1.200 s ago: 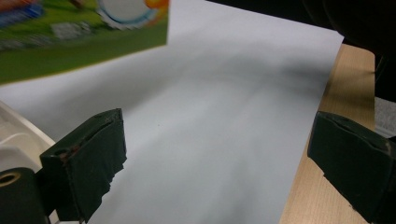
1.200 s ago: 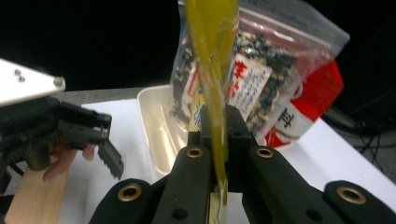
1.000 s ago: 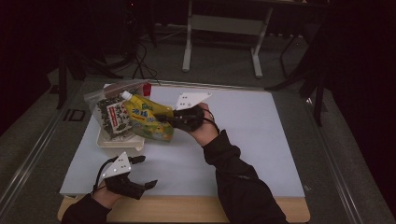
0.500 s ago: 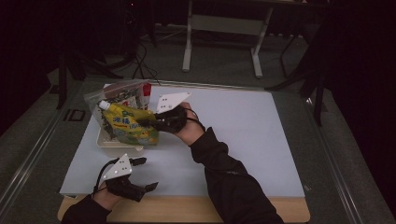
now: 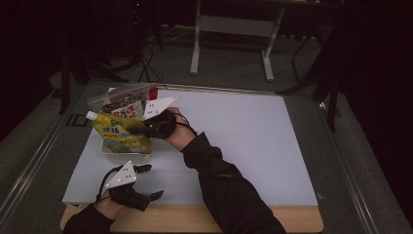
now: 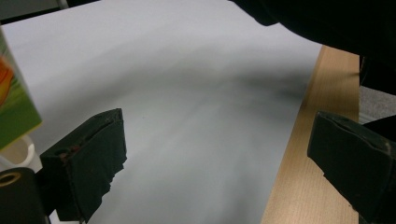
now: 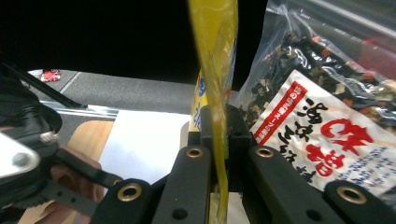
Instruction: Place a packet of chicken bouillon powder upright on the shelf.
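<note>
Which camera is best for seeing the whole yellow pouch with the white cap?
The high view: the yellow pouch shows whole there, cap to base, over the white tray, held by the right gripper. The right gripper view shows its pinched edge; the left gripper view shows one green corner.

Glossy yellow plastic pouch (image 5: 119,135), crinkly clear plastic bag (image 7: 327,102), matt white mat (image 5: 253,146), pale wood table edge (image 6: 308,172)

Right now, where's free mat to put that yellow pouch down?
Free: the white mat right of the right gripper, out to its far and right edges. Crowded: far-left corner, where the yellow pouch, clear snack bag and white tray sit.
</note>
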The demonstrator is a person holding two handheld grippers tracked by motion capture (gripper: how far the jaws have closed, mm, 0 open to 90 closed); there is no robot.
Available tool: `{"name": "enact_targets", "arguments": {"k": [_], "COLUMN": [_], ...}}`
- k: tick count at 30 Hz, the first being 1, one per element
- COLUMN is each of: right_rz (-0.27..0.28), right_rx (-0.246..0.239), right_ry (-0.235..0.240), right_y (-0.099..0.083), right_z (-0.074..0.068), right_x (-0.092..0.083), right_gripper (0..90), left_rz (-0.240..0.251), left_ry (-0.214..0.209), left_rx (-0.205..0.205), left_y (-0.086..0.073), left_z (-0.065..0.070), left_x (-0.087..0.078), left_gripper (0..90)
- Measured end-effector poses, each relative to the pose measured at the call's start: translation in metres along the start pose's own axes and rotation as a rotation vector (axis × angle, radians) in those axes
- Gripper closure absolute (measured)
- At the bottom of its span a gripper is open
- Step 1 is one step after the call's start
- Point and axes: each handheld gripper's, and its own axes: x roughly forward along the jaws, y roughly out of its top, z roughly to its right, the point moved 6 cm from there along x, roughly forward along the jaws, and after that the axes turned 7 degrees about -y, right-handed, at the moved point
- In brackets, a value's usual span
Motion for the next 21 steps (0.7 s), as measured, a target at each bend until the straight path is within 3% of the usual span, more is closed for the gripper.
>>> {"name": "enact_targets", "arguments": {"k": [11,21], "right_rz": [0.032,0.000], "right_rx": [0.012,0.048], "right_ry": [0.009,0.012], "right_y": [-0.007,-0.022], "right_z": [-0.001,-0.001], "right_x": [0.015,0.027], "right_gripper": [90.0,88.4], "left_rz": [-0.005,-0.009], "left_ry": [-0.001,-0.002], "left_rx": [-0.001,0.002], "left_y": [-0.001,-0.002], "left_z": [0.000,0.000], "left_x": [0.000,0.000], "left_gripper": [5.2,5.2]}}
